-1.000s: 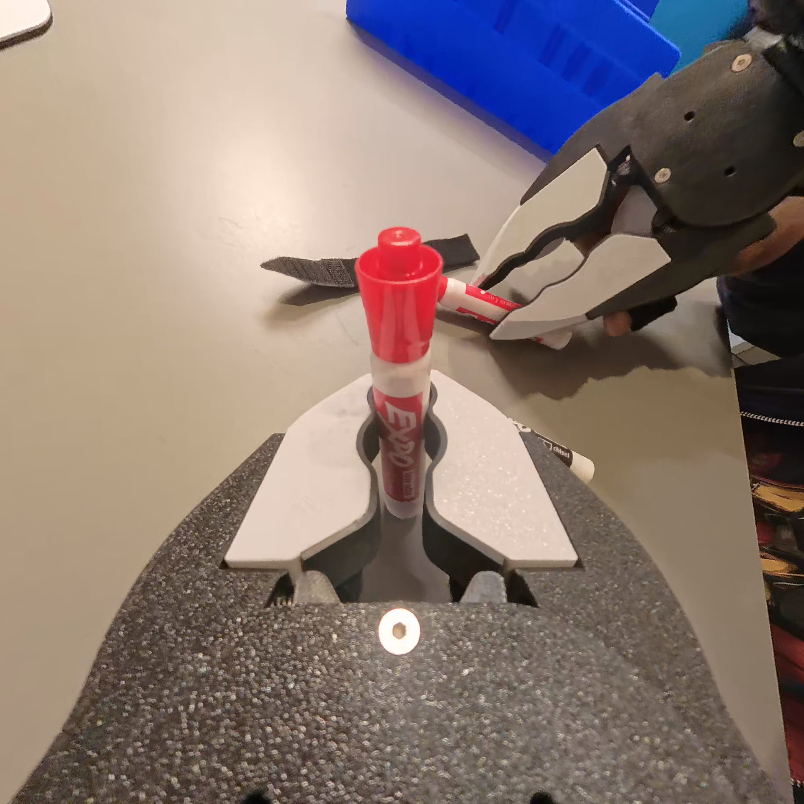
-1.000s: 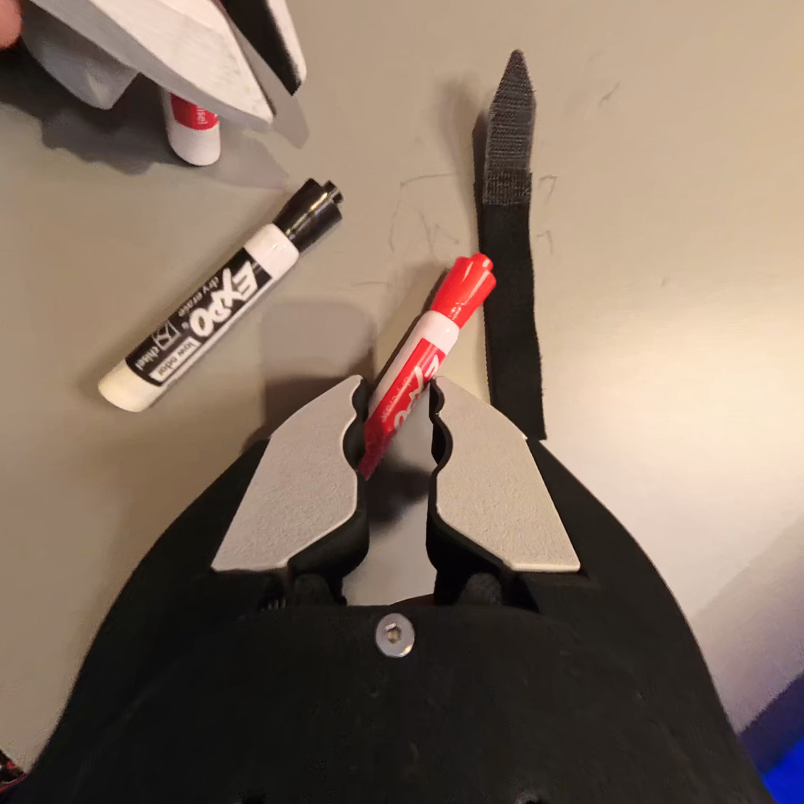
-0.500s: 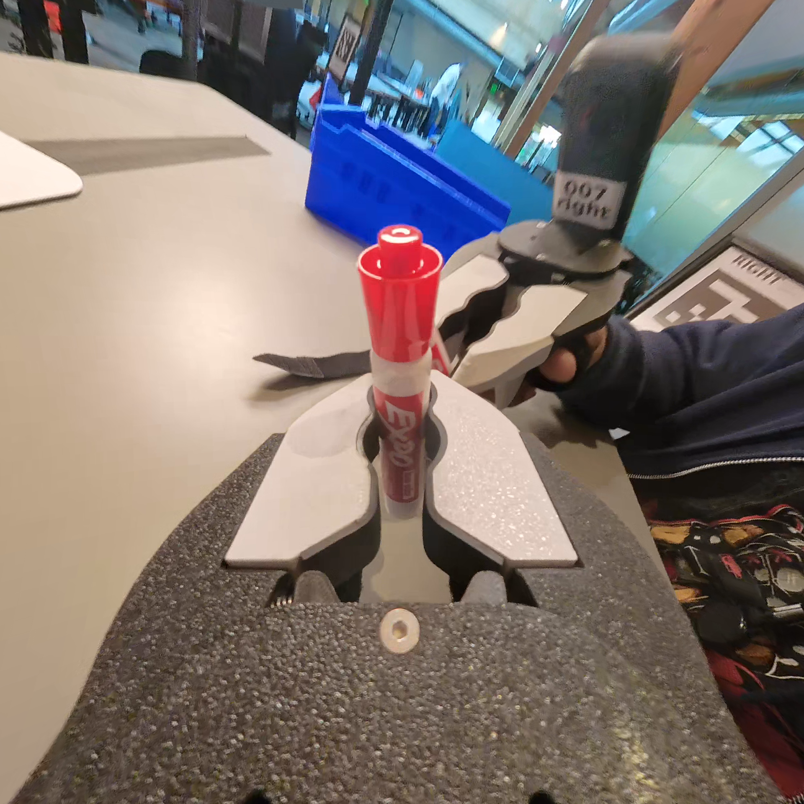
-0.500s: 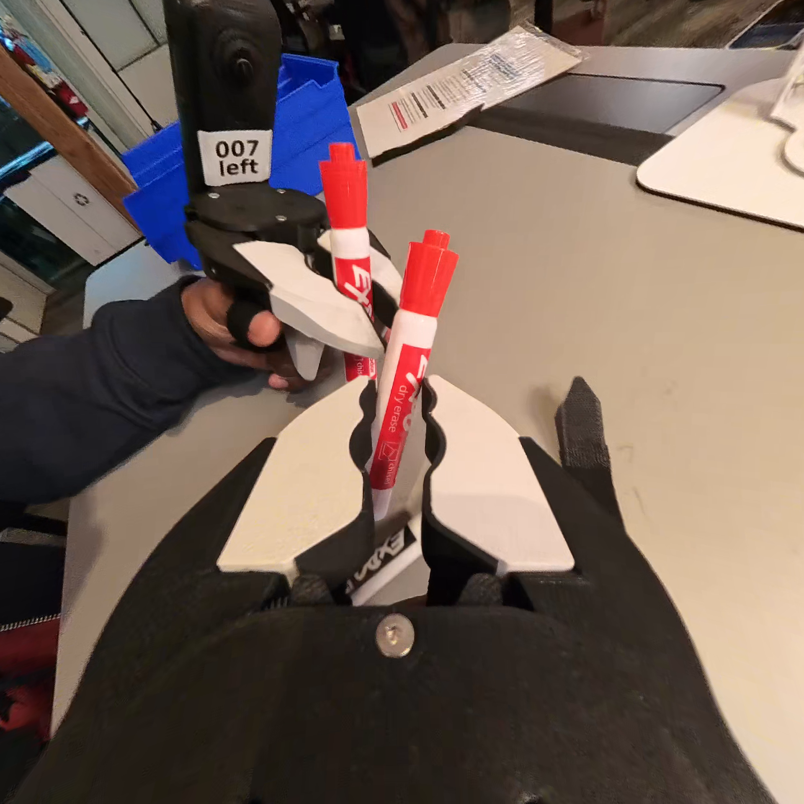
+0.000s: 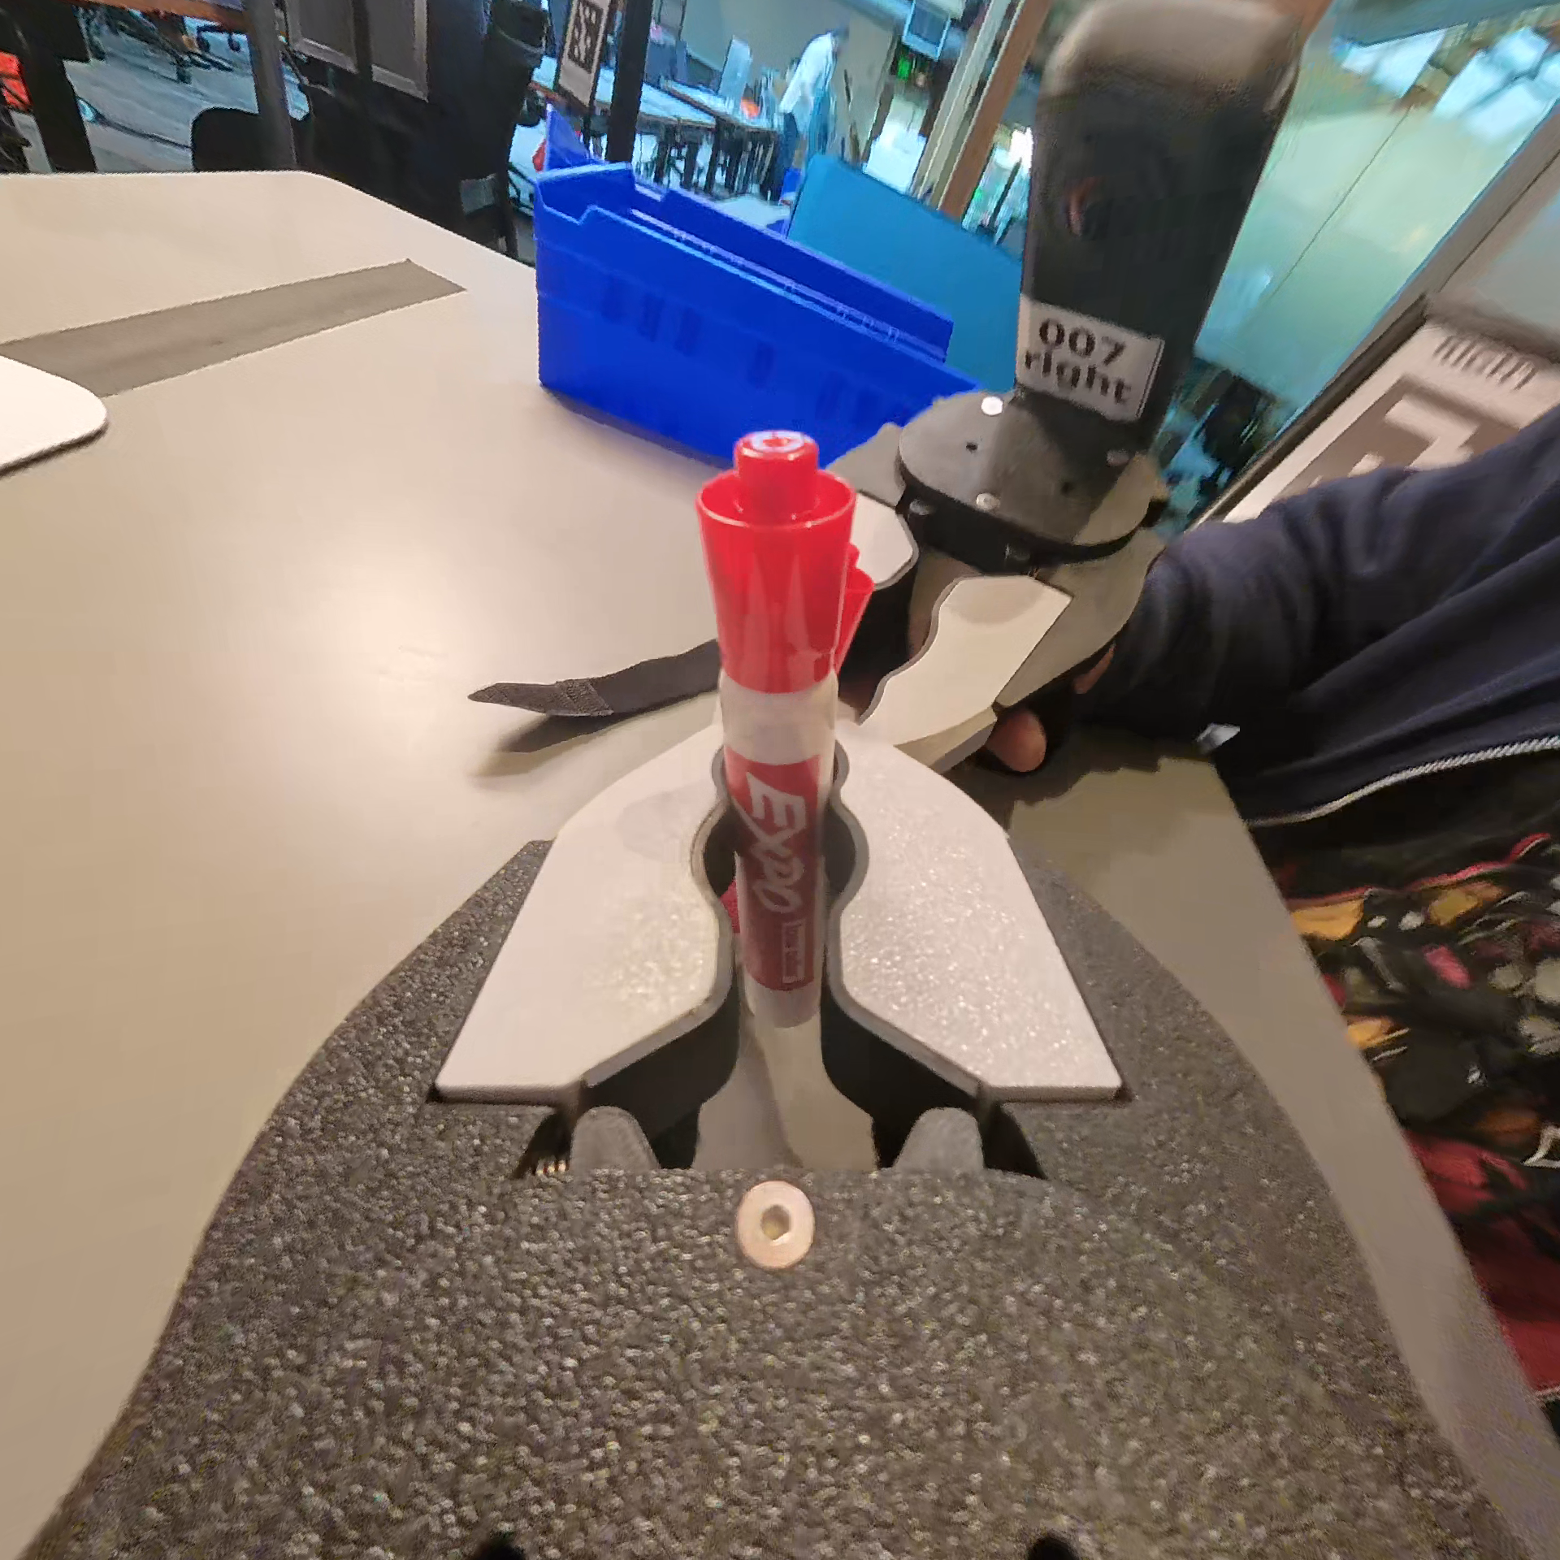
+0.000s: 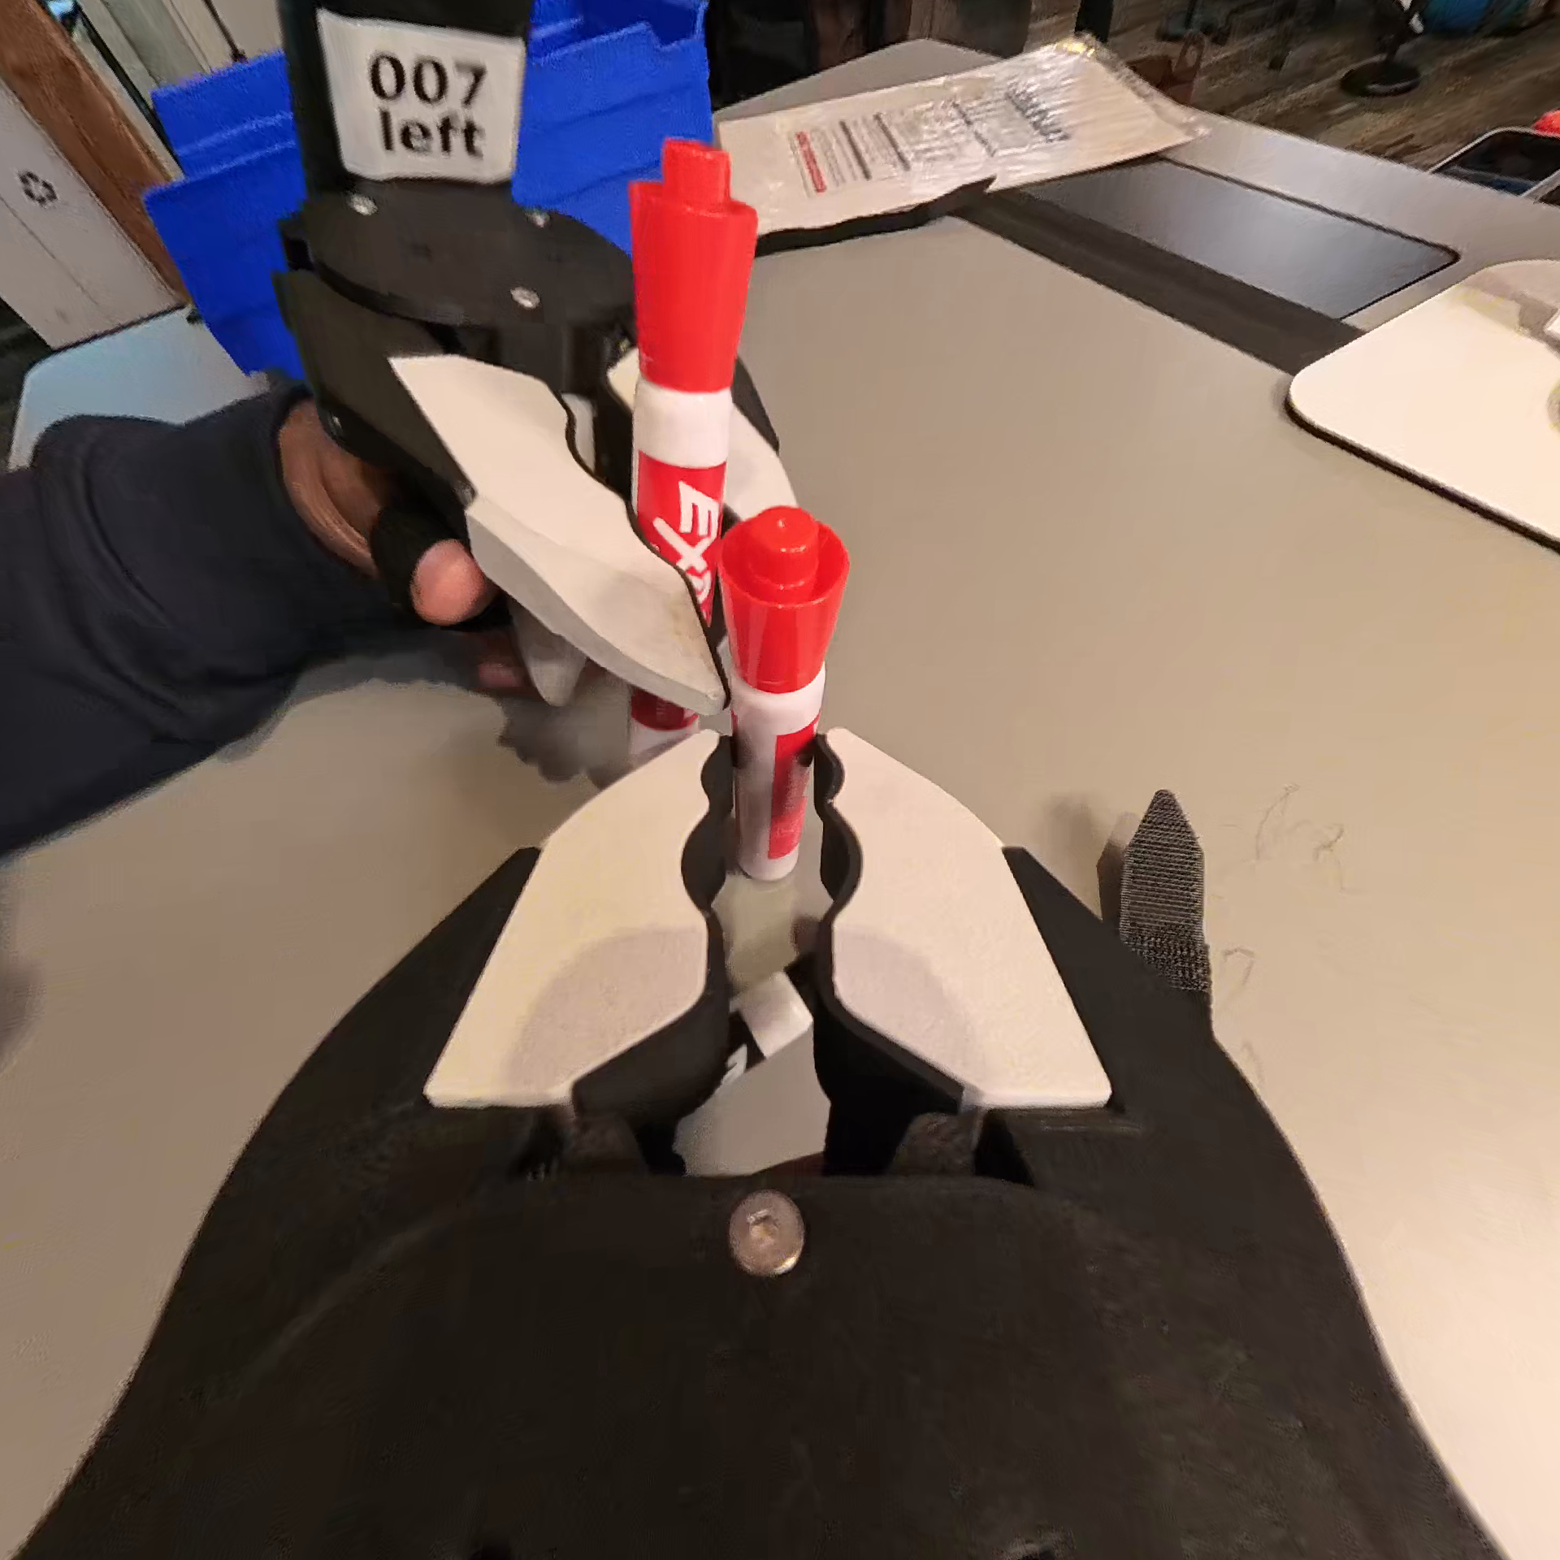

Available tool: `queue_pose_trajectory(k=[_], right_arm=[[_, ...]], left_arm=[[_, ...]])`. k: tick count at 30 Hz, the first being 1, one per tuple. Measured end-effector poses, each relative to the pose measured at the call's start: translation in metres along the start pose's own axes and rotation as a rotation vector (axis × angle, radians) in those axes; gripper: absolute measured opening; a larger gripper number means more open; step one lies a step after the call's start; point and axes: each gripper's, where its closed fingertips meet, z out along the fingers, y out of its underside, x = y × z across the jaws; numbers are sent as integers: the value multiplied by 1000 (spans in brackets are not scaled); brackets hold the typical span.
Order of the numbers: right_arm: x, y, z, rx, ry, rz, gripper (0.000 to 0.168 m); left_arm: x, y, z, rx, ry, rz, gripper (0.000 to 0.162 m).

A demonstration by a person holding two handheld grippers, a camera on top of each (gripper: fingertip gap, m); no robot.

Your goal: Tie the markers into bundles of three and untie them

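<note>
My left gripper [image 5: 777,785] is shut on a red marker [image 5: 772,608] and holds it upright, cap up. My right gripper [image 6: 772,751] is shut on a second red marker [image 6: 781,616], also upright. The two grippers face each other with the markers side by side, almost touching. The left gripper [image 6: 684,549] and its marker [image 6: 688,321] show in the right wrist view; the right gripper [image 5: 895,625] shows in the left wrist view. A black marker [image 6: 764,1021] lies on the table under my right gripper, mostly hidden. A black Velcro strap [image 5: 591,688] lies flat on the table [image 5: 295,591].
A blue bin [image 5: 717,338] stands at the table's far side. A clear plastic packet [image 6: 928,135] and a white pad [image 6: 1435,422] lie farther off. The person's dark sleeves [image 5: 1351,633] reach in from the table's edge. Both grippers' tips are close together, under 4 cm apart.
Both grippers have tipped up from looking down at the table to level. Each lifted its red marker upright, and they have moved closer together, so the markers now stand side by side.
</note>
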Motion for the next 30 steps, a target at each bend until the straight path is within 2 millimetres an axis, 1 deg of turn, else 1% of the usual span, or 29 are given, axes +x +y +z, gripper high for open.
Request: queue_pose_trajectory(k=[3,5,13,17,20,30], right_arm=[[-4,3,2,-19,-37,-4,18],[-3,3,2,-27,-45,-13,18],[-5,3,4,-51,-45,-79,19],[-7,7,6,-73,-68,-76,19],[-9,12,9,-106,-78,-92,19],[-13,14,18,-159,-132,-117,19]], left_arm=[[2,4,0,-39,-31,116,16],[1,5,1,-45,-49,145,16],[1,6,-2,-56,-55,187,17],[3,7,-2,-63,-43,200,17],[3,13,-1,-107,-42,205,19],[1,15,-2,-117,-35,187,19]])
